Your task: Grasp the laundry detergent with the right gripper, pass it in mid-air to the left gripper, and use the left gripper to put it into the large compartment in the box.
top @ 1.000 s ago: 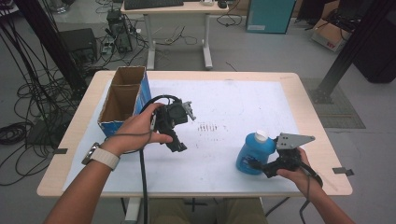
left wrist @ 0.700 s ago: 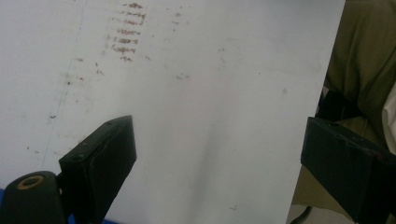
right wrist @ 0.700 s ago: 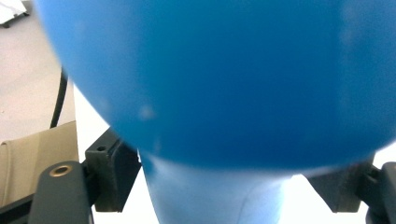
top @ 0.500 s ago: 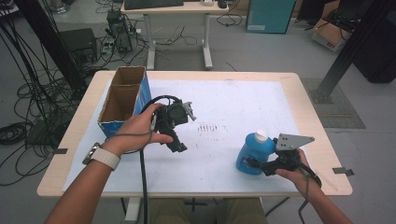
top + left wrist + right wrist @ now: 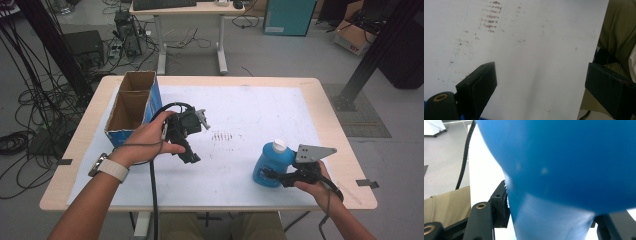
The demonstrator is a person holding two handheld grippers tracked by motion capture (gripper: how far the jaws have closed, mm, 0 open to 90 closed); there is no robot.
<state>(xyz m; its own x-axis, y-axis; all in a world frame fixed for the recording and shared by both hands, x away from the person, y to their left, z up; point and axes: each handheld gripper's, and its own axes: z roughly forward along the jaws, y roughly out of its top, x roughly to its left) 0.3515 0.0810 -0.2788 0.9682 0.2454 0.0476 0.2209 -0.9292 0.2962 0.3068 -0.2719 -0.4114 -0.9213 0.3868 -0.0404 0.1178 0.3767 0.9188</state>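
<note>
Clearly, the right gripper (image 5: pixel 274 175) has its jaws clamped on the lower body of a blue bottle (image 5: pixel 271 162), which stands upright with a white cap near the table's (image 5: pixel 320 95) right front. The left gripper (image 5: pixel 191 156) hangs spread and empty over the white mat (image 5: pixel 250 110), beside a cardboard box (image 5: pixel 131 106) at the left.

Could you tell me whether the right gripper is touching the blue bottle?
Touching: in the right gripper view, the right gripper has a jaw pressed against each side of the blue bottle.
</note>
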